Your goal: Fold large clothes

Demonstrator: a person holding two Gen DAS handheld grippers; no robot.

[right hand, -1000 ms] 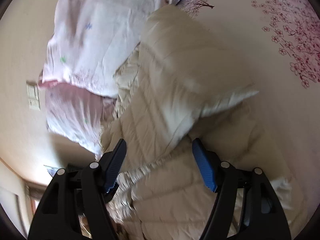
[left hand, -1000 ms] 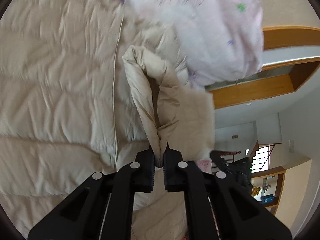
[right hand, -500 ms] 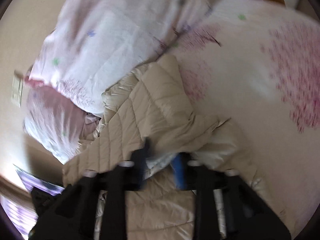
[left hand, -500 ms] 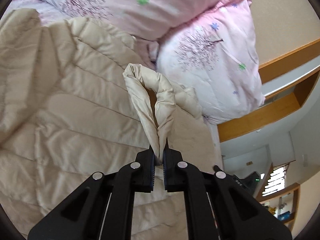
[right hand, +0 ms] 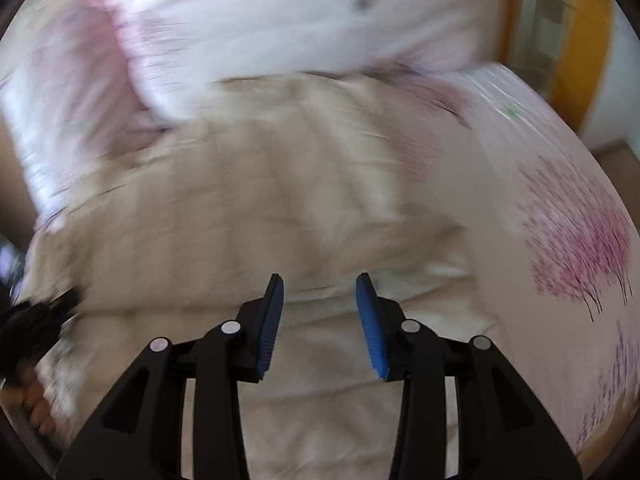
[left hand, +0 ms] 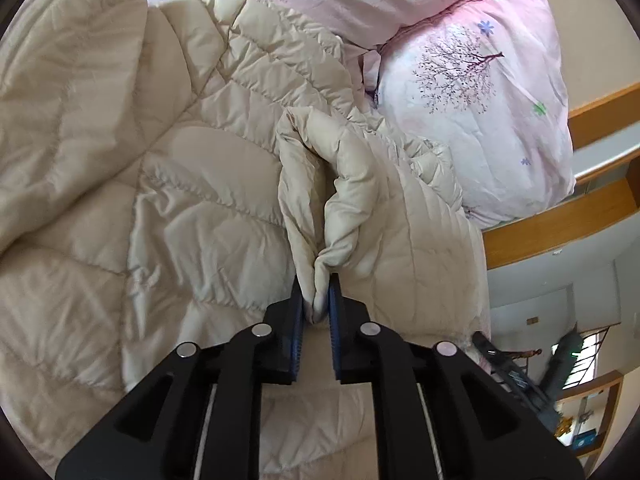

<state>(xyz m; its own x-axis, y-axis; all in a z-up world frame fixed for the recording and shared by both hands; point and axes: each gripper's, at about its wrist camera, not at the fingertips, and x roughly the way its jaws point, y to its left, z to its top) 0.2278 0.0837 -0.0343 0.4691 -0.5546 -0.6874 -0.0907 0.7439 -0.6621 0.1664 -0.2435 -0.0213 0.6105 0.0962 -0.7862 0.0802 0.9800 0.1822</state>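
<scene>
A large cream quilted down jacket [left hand: 168, 184] lies spread on the bed. My left gripper [left hand: 317, 304] is shut on a folded edge of the jacket [left hand: 336, 184], which stands up from the jaws in a loop. In the right wrist view the same jacket [right hand: 260, 208] is blurred by motion. My right gripper [right hand: 320, 304] is open and empty, its blue pads [right hand: 370, 324] just above the jacket's near part.
Pink flowered pillows [left hand: 480, 92] lie beyond the jacket, and they also show in the right wrist view [right hand: 280, 20]. The bed sheet with a pink tree print [right hand: 568, 248] extends to the right. A wooden headboard ledge [left hand: 560, 224] sits at the right.
The left gripper has carried the pinched jacket edge further over the jacket body. The right gripper swung right, closed partly half a second ago, and is open again and empty.
</scene>
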